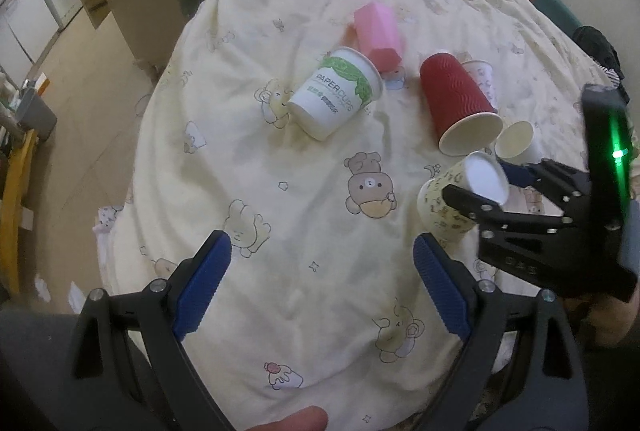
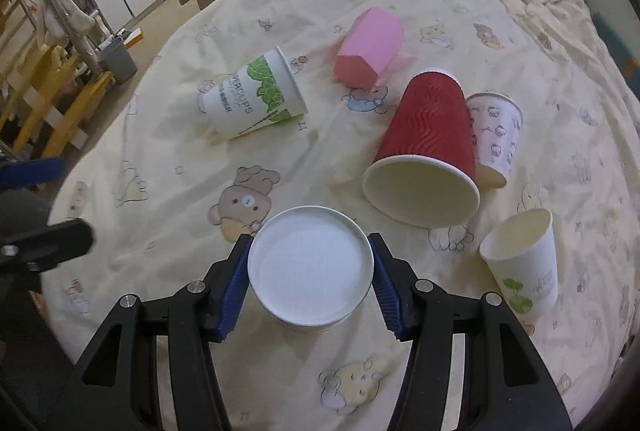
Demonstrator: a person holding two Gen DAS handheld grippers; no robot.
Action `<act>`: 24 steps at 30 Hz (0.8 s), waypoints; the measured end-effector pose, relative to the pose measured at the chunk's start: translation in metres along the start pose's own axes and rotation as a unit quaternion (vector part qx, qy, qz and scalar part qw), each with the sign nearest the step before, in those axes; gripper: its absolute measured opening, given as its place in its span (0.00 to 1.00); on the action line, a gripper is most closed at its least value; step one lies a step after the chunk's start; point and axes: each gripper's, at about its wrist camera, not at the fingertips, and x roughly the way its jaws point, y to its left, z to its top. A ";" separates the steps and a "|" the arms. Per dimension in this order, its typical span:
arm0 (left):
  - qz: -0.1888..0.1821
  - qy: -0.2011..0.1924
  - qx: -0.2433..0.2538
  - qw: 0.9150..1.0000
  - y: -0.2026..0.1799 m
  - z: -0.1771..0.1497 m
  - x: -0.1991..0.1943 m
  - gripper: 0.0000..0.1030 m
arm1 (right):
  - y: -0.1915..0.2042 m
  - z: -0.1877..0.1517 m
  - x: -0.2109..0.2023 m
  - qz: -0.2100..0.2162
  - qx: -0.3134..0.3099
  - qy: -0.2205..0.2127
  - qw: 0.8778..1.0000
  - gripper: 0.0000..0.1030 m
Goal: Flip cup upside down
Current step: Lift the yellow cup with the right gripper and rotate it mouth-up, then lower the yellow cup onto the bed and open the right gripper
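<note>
Gripping the cup (image 2: pixel 311 271), apparently inverted, right tongs (image 2: pixel 310 283).

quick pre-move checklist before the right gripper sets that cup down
1. Right gripper pads on both sides of the patterned cup: ok.
2. Cup base faces the wrist camera: ok.
3. Cup fully upside down: not ok, it looks tilted in the left view.
4. Left gripper open, holding nothing: ok.
5. Red cup apart from the held cup: ok.
6. Bedding under the cup: cannot tell, hidden.
</note>
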 end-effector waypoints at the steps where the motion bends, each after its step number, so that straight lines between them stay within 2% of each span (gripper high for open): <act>1: 0.001 0.002 0.000 1.000 0.000 0.000 0.001 0.97 | 0.000 0.000 0.003 -0.003 0.000 0.003 1.000 0.57; 4: 0.001 -0.002 0.003 1.000 -0.003 0.000 -0.001 0.99 | -0.001 -0.003 0.012 -0.011 -0.003 0.012 1.000 0.57; 10: 0.006 -0.017 0.009 1.000 -0.006 0.003 -0.004 0.99 | -0.004 -0.008 0.021 -0.002 0.001 0.021 1.000 0.58; 16: 0.007 -0.016 0.012 1.000 -0.008 0.003 -0.002 1.00 | -0.007 -0.009 0.023 0.008 0.012 0.028 0.999 0.61; 20: 0.006 -0.021 0.009 1.000 -0.007 0.003 -0.004 1.00 | -0.008 -0.009 0.021 0.022 0.024 0.028 0.999 0.80; 24: 0.007 -0.033 0.011 0.999 -0.008 0.002 -0.007 1.00 | -0.006 -0.008 0.016 0.022 0.027 0.023 0.999 0.89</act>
